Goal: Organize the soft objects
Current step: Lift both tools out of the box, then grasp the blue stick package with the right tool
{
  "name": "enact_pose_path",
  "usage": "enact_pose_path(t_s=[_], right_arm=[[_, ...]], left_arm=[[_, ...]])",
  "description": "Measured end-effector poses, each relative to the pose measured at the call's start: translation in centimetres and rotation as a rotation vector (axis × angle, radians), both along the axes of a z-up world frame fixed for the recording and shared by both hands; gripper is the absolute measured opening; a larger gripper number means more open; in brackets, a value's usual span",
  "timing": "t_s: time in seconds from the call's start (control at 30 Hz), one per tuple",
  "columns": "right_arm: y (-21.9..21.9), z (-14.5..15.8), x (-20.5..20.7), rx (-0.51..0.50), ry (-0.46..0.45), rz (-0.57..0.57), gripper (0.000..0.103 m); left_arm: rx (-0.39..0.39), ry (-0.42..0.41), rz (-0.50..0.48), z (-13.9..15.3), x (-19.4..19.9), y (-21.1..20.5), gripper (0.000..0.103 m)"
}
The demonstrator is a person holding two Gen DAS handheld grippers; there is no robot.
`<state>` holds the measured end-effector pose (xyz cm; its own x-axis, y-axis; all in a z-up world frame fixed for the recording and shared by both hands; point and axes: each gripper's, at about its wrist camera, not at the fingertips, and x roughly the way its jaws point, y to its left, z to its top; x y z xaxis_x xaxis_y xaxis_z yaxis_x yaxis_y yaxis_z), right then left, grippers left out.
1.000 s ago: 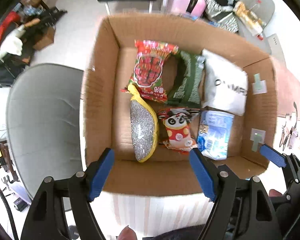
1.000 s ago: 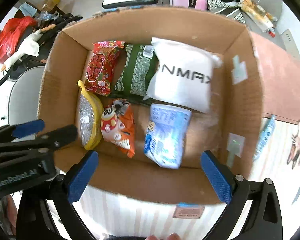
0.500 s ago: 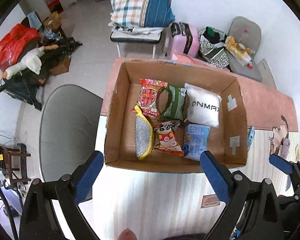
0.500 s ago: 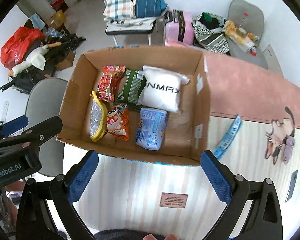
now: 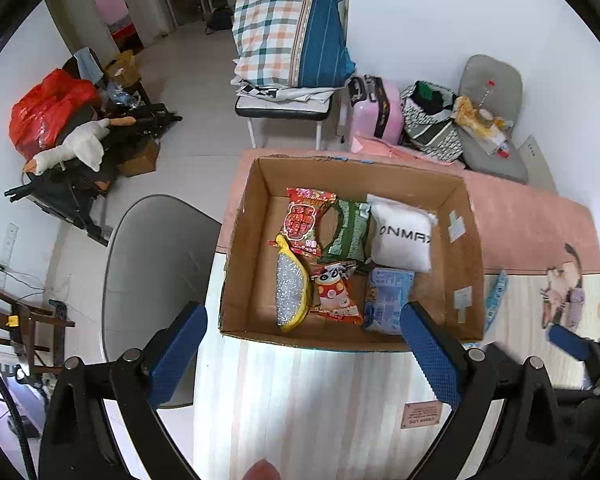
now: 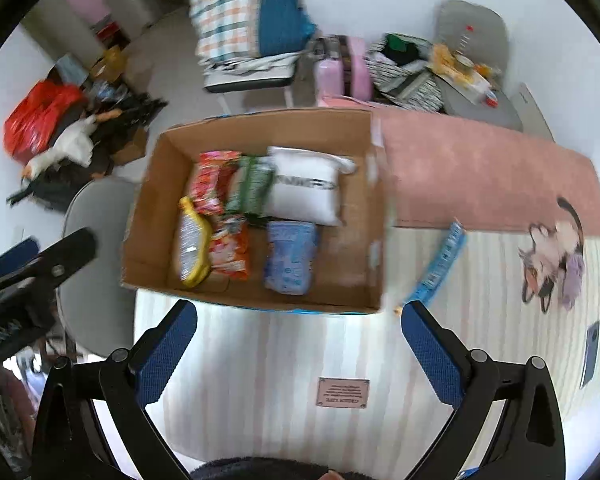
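Observation:
An open cardboard box (image 5: 244, 248) (image 6: 148, 200) stands on the table. In it lie a red snack bag (image 5: 304, 220), a green bag (image 5: 346, 232), a white pillow pack (image 5: 402, 238) (image 6: 304, 192), a yellow-edged silver pouch (image 5: 290, 292) (image 6: 190, 244), a panda snack bag (image 5: 334, 294) and a blue tissue pack (image 5: 388, 294) (image 6: 288, 256). My left gripper (image 5: 304, 356) is open and empty, near the box's front wall. My right gripper (image 6: 298, 352) is open and empty, in front of the box.
A blue wrapper (image 6: 440, 268) lies on the table right of the box, on a striped mat with a cat picture (image 6: 552, 256). A grey chair (image 5: 152, 264) stands left of the table. A pink cloth (image 6: 480, 168) covers the far table part. Clutter lies on the floor beyond.
Both grippers have drawn up and back from the box, so it looks smaller. The right view has shifted to the right and is blurred. The box's contents have not moved.

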<state>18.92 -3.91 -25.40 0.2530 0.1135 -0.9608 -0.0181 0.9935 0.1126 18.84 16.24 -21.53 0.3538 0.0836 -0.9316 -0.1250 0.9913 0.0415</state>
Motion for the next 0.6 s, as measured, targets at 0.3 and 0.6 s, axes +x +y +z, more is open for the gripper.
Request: enact_pose_path(t_s=[0.3,0.6], right_arm=[[-13.2,-11.2,4.9,-0.021,0.209,-0.347,0.103],[-15.9,-22.7,8.1,-0.012,0.431,-0.422,0.085]], left_arm=[[-0.022,0.178,-0.023,-9.6,4.2,-3.3,0.099],[-0.041,0.297,-0.059,-15.6,6.8,-5.8,0.099]])
